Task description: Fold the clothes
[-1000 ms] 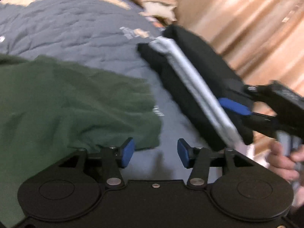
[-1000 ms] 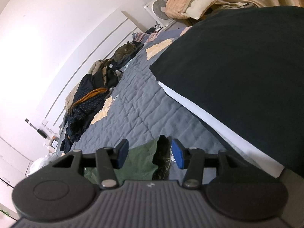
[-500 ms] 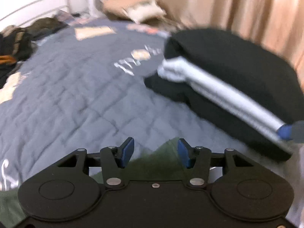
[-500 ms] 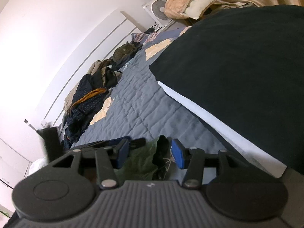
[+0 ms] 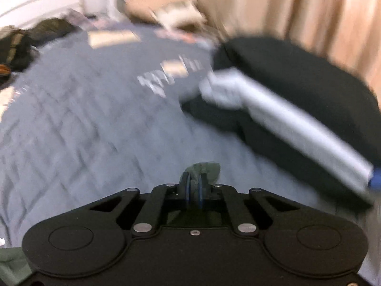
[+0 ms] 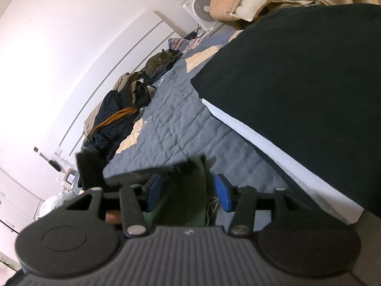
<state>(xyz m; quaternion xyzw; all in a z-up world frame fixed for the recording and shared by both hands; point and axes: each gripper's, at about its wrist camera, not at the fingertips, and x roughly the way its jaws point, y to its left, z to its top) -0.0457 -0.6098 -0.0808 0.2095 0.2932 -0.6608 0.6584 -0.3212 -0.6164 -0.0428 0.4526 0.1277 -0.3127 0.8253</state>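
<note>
Here your left gripper (image 5: pixel 194 186) is clenched on a bunched fold of the green garment (image 5: pixel 206 170); the dull olive cloth puffs up in a small crumpled tuft just past the blue pads, which are pressed nearly together on it. Another corner of the same green cloth shows at the lower left edge of the left wrist view, low beside the gripper body. In the right wrist view the garment (image 6: pixel 188 202) hangs as a dark green, shadowed fold between your right gripper's (image 6: pixel 188 193) two blue pads, and those pads stand apart with clear gaps on both sides, so that tool is released and grips nothing. The left gripper appears there as a blurred black shape crossing just behind the cloth.

The garment sits low at the near edge of the grey quilted bedspread (image 5: pixel 100 119). To the right lies one stack of folded clothes (image 5: pixel 309 90): three layers can be counted, black on top, one pale grey-white layer in the middle, black beneath. One heap of unfolded dark clothing (image 6: pixel 119 116) lies along the bed's far side by the white wall.
</note>
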